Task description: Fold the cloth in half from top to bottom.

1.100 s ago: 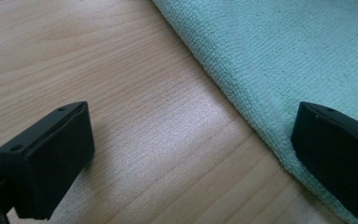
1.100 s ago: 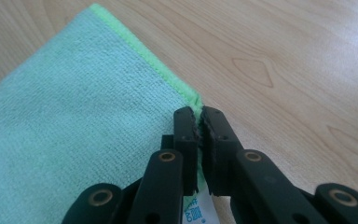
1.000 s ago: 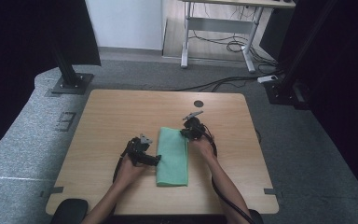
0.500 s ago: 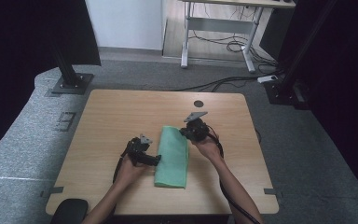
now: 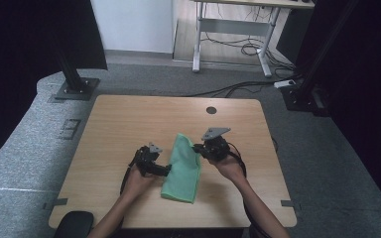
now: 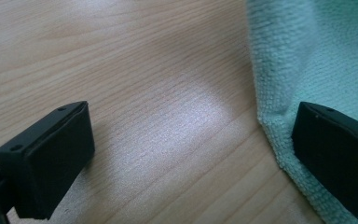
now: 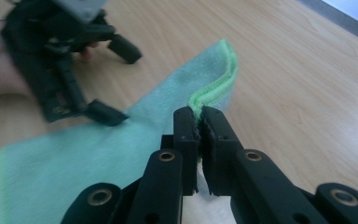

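A green microfibre cloth [image 5: 182, 171] lies folded and slanted in the middle of the wooden table [image 5: 129, 119]. My right gripper [image 5: 198, 148] is shut on the cloth's far right edge. In the right gripper view its jaws [image 7: 199, 123] pinch the bright green hem, and the cloth [image 7: 98, 154] rises slightly there. My left gripper [image 5: 166, 170] rests at the cloth's left edge and is open. In the left gripper view [image 6: 191, 158] one fingertip sits on bare wood and the other lies on the cloth [image 6: 317, 56]. The left gripper [image 7: 116, 81] also appears in the right gripper view.
A round cable hole [image 5: 211, 110] sits near the table's far edge. Black stand bases [image 5: 74, 89] rest on the grey floor left and right of the table. A desk frame with cables [image 5: 233, 39] stands beyond.
My right gripper has shifted slightly toward the near edge with the cloth's edge in it, and the cloth lies more slanted. The left gripper has hardly moved.
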The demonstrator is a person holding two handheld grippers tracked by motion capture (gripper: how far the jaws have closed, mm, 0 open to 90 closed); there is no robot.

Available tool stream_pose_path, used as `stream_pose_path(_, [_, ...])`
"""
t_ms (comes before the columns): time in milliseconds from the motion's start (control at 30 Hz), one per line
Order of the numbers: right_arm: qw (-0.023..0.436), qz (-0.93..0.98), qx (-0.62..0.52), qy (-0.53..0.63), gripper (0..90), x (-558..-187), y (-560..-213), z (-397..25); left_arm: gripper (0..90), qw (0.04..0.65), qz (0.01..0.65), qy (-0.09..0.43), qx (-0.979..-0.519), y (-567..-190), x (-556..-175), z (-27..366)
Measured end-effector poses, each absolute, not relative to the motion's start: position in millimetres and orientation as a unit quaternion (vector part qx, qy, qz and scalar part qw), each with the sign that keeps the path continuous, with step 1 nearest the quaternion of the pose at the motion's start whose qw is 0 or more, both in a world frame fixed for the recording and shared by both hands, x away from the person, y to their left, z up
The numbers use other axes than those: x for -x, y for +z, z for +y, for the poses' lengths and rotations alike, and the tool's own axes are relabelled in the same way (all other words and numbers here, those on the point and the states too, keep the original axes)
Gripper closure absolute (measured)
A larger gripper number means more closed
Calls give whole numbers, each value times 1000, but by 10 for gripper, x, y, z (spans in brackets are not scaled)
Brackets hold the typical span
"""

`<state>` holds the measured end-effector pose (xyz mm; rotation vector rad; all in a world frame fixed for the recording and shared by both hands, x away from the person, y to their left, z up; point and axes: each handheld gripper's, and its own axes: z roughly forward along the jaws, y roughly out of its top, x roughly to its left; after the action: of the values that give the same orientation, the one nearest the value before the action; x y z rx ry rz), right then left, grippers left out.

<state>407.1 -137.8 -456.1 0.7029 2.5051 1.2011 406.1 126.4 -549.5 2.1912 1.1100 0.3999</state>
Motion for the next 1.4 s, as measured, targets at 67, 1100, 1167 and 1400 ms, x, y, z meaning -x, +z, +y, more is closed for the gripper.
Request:
stream_pose_path(67, [135,866,-238,418,838,-3991,-4561,-1390,0,321,423,152,-834,-5495,-4061,1263])
stream_pose_path(1100, [36,888,-219,402,831,-3167,-5188,-1314,0,321,423,154,-833,-5496,-4060,1264])
stream_pose_path(1167, [35,893,-222,389,831,-3154,-5242,-1298,0,320,423,153,-834,-5495,-4059,1264])
stream_pose_path(1400, [50,903,-230,359,838,-3173,-5330,-1282,0,320,422,152,-834,-5494,-4061,1266])
